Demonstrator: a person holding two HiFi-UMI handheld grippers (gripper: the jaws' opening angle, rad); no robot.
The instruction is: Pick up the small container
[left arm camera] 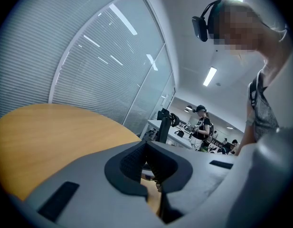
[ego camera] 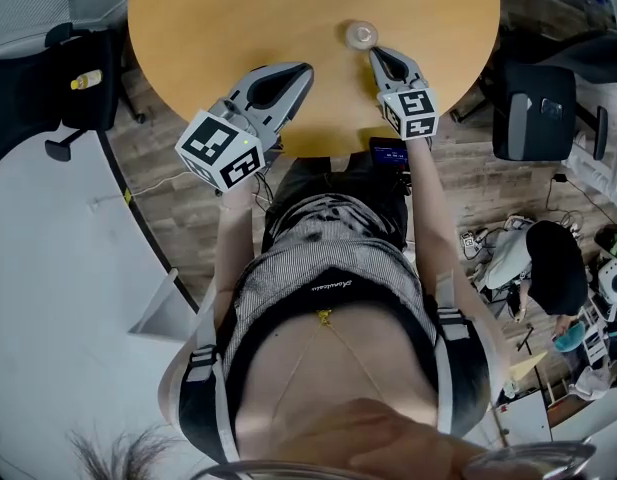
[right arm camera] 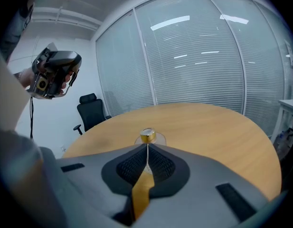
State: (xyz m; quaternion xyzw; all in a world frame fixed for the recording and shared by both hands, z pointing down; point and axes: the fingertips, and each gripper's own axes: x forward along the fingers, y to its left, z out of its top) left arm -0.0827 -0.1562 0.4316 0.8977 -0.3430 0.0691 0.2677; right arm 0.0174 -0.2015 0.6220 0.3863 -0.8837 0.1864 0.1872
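Looked like an office mtg room w/ a lab-type work area beyond; round wooden table (ego camera: 238, 28); curved glass partition w/ blinds (right arm camera: 193, 65); black swivel chair (right arm camera: 89, 110); ceiling strip light (left arm camera: 210, 76); past the glass, desks w/ a monitor (left arm camera: 164, 125); another person (left arm camera: 203, 127) stood wearing gear; wood-plank floor (ego camera: 178, 168).

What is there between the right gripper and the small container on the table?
Only a short strip of bare table. In the right gripper view the small container sits just ahead of the right gripper, jaws shut.
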